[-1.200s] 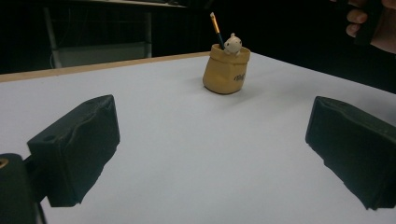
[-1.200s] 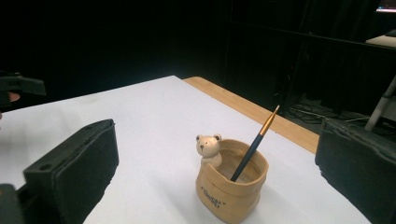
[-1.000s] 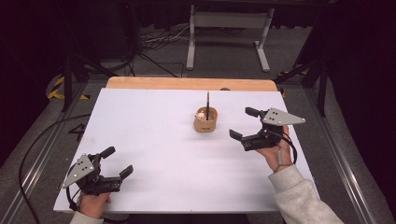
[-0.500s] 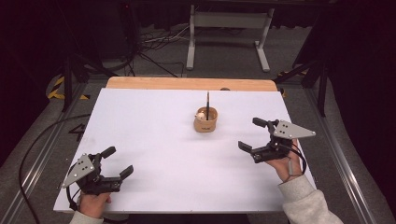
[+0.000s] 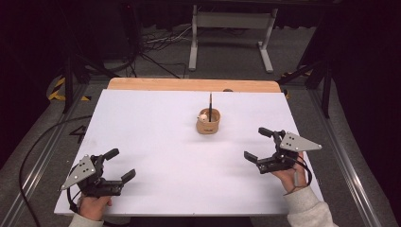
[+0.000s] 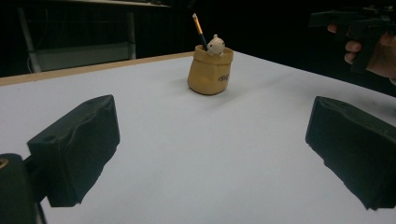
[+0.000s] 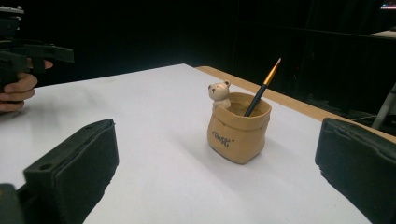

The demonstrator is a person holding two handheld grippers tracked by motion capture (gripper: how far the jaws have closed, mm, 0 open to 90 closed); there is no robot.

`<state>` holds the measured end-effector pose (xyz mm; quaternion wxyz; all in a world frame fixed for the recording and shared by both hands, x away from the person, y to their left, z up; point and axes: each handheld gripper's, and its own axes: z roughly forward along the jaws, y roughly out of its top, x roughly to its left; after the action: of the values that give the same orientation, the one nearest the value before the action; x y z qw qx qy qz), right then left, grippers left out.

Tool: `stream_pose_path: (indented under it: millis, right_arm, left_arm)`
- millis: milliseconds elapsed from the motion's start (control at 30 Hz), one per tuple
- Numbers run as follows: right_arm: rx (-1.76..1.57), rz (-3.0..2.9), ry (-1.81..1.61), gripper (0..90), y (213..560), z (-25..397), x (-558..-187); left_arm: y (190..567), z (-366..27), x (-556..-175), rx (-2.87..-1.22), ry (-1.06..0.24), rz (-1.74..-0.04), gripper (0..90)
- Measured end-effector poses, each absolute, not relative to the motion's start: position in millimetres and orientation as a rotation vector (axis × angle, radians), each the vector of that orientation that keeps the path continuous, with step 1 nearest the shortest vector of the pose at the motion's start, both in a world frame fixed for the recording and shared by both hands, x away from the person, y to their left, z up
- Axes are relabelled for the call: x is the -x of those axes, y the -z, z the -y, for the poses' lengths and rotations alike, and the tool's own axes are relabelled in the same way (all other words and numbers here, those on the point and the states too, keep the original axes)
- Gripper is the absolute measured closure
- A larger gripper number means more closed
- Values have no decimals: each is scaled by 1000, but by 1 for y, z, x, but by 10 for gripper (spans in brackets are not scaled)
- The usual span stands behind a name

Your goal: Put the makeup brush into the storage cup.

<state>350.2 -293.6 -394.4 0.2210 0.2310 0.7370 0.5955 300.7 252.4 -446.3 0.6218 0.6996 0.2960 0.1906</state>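
- Pot (image 5: 208, 121), tan and bag-shaped, is sitting upright a little past the middle of the white bench (image 5: 156, 142), toward twelve o'clock in the high view, with a pencil (image 5: 210, 101) standing in it and a small bear figure (image 5: 203, 117) perched at its rim.
- You are holding the right tool (image 5: 258, 144) at about four o'clock from the pot, well apart from it, jaws spread wide and gripping nothing.
- You are holding the left tool (image 5: 119, 164) near the seven o'clock corner of the bench, also released and empty, much farther from the pot.
- Tipping is the main risk: the pot looks light and soft-walled, so a jaw nudging its side on the way in is likely to slide or topple it and spill the pencil.
- The pencil is leaning out above the rim; a low, level approach is likely to knock it before the jaws reach the pot.
- The right gripper view is showing what the high view is not: dark lettering on the pot's front (image 7: 239, 133), the bear's face (image 7: 219, 93), and the pencil's orange upper end (image 7: 272, 71).
- The left gripper view is showing the pot (image 6: 209, 70) far off between its two open jaws.
- The high view alone is showing how far both tools sit from the pot.
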Motion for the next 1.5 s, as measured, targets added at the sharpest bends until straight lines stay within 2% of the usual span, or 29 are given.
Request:
stream_pose_path:
  millis: [1033, 1500]
  right_arm:
    - [-741, -2016, -1666, 0, 442, 295, -332]
    - [-793, -2040, -1592, 0, 449, 292, -335]
  left_arm:
    - [446, -255, -304, -1599, -392, -682, 36]
    - [450, -256, -308, -1608, -391, -711, 35]
